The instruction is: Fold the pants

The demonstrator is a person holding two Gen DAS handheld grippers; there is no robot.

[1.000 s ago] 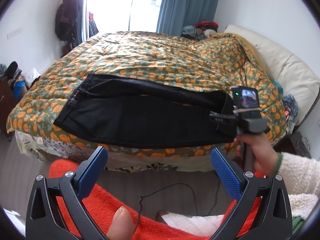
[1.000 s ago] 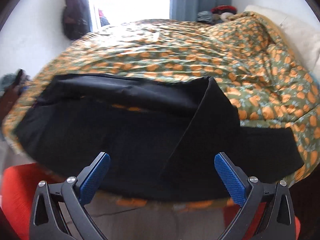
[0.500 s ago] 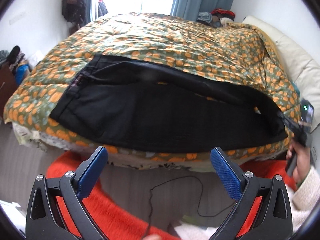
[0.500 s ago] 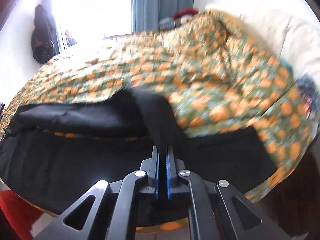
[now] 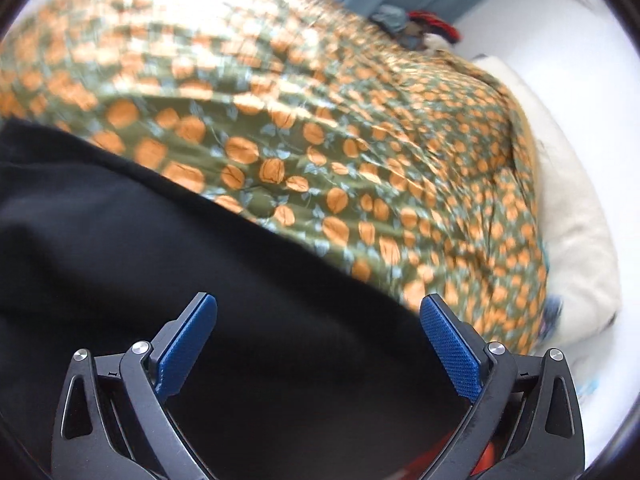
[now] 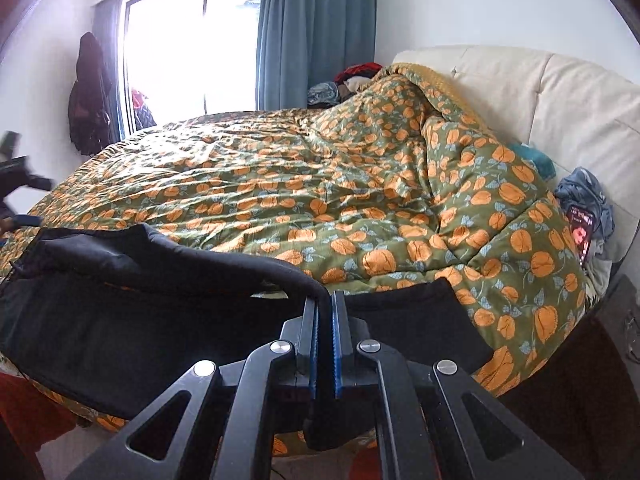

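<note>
Black pants lie along the near edge of the bed on the orange-patterned quilt. My right gripper is shut on the hem of the upper pant leg and holds it lifted off the lower leg, which lies flat. In the blurred left wrist view my left gripper is open, close above the black pants, with nothing between its blue pads. The left gripper shows at the far left of the right wrist view.
A cream headboard stands at the right, with bunched clothes and a phone beside it. A window and blue curtain are behind the bed. Red fabric lies by the floor at lower left.
My right gripper closed on the pant leg hem and lifted it. My left gripper moved from below the bed edge forward to just over the pants, still open.
</note>
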